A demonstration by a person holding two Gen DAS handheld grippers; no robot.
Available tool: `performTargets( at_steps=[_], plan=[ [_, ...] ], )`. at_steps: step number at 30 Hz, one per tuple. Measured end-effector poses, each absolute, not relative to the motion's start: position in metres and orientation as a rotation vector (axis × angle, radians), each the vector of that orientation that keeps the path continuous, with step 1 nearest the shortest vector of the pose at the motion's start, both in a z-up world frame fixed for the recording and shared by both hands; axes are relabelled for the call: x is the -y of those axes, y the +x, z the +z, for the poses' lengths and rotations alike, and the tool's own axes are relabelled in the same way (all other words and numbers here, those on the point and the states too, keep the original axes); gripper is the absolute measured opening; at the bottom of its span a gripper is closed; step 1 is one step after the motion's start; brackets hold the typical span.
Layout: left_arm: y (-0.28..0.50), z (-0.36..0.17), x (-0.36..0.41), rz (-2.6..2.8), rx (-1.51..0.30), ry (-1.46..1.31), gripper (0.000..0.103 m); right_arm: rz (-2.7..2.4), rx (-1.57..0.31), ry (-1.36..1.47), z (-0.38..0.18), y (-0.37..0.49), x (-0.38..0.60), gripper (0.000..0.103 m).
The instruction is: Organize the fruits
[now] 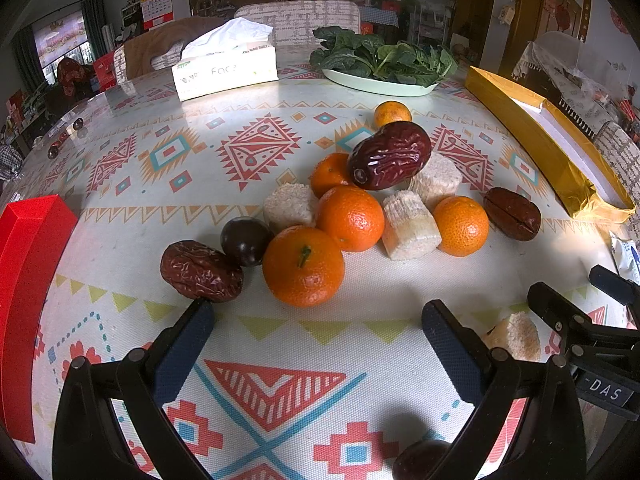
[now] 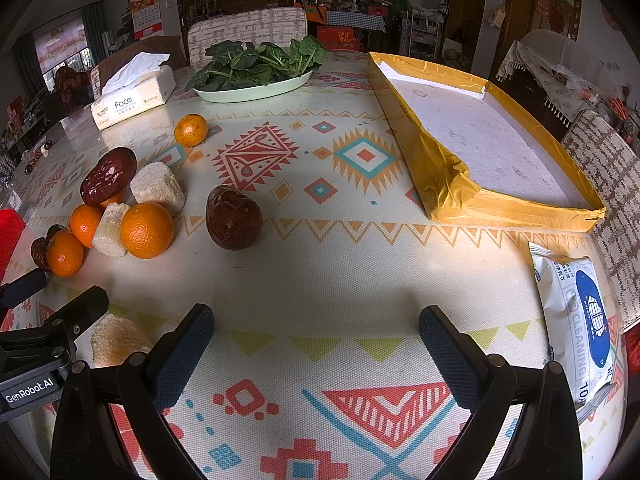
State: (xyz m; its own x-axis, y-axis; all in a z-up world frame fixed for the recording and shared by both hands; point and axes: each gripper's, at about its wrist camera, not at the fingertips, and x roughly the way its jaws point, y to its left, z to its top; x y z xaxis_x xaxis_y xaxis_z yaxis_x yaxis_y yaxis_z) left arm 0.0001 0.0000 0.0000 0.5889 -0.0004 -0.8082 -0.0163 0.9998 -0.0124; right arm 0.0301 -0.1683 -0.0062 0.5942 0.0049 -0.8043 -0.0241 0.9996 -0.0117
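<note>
A heap of fruit lies mid-table: several oranges, the nearest [image 1: 303, 266], red dates [image 1: 389, 156] [image 1: 201, 271], a dark plum [image 1: 246, 241] and pale cut sugarcane pieces [image 1: 411, 226]. My left gripper [image 1: 318, 322] is open and empty, just short of the nearest orange. My right gripper [image 2: 316, 326] is open and empty, right of the heap; a lone date [image 2: 233, 217] lies ahead of it. A sugarcane piece [image 2: 114, 340] lies between the grippers. A gold tray [image 2: 500, 136] sits far right; a red box [image 1: 24, 280] sits left.
A tissue box [image 1: 226, 70] and a plate of greens [image 1: 380, 80] stand at the table's back. A wipes packet [image 2: 580, 320] lies at the right edge. A dark fruit [image 1: 420, 458] lies under my left gripper. Small dark fruits [image 1: 66, 136] lie far left.
</note>
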Motion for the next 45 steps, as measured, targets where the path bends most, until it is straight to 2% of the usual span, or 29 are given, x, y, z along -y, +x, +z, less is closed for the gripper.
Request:
performTargets(
  at_steps=[24,25,26,29,33,34,35,37,39,42,45],
  plan=[
    [-0.014,0.003,-0.006,-0.124,-0.988,0.063,0.103,0.013,-0.997,-0.022,-0.006,0.026,0.167,0.103],
    [-0.018,0.004,-0.008,-0.142,-0.972,0.041,0.102,0.012,-0.996,-0.024,-0.007,0.026,0.170,0.103],
    [-0.022,0.008,-0.013,-0.149,-0.963,0.011,0.097,0.010,-0.996,-0.026,-0.007,0.026,0.170,0.103],
    [-0.045,0.035,-0.031,-0.143,-0.851,-0.031,0.093,0.007,-0.995,-0.026,-0.007,0.029,0.167,0.103],
    [-0.098,0.099,-0.064,-0.095,-0.580,-0.009,0.093,-0.014,-0.956,-0.009,-0.001,0.021,0.171,0.100],
    [-0.110,0.111,-0.070,-0.073,-0.519,0.008,0.094,-0.018,-0.925,0.005,0.005,0.015,0.173,0.098],
    [-0.123,0.124,-0.078,-0.059,-0.459,0.017,0.103,-0.006,-0.871,0.032,0.017,0.004,0.174,0.097],
    [-0.141,0.139,-0.091,-0.038,-0.367,0.018,0.103,0.030,-0.760,0.063,0.036,-0.017,0.172,0.097],
    [-0.140,0.145,-0.109,-0.009,-0.384,-0.010,0.103,0.093,-0.653,0.079,0.049,-0.040,0.166,0.098],
    [-0.120,0.135,-0.135,0.041,-0.478,-0.091,0.103,0.189,-0.723,0.016,0.044,-0.046,0.141,0.098],
    [-0.106,0.111,-0.151,-0.044,-0.563,-0.204,0.102,0.214,-0.774,-0.052,0.029,-0.045,0.122,0.087]
  ],
)
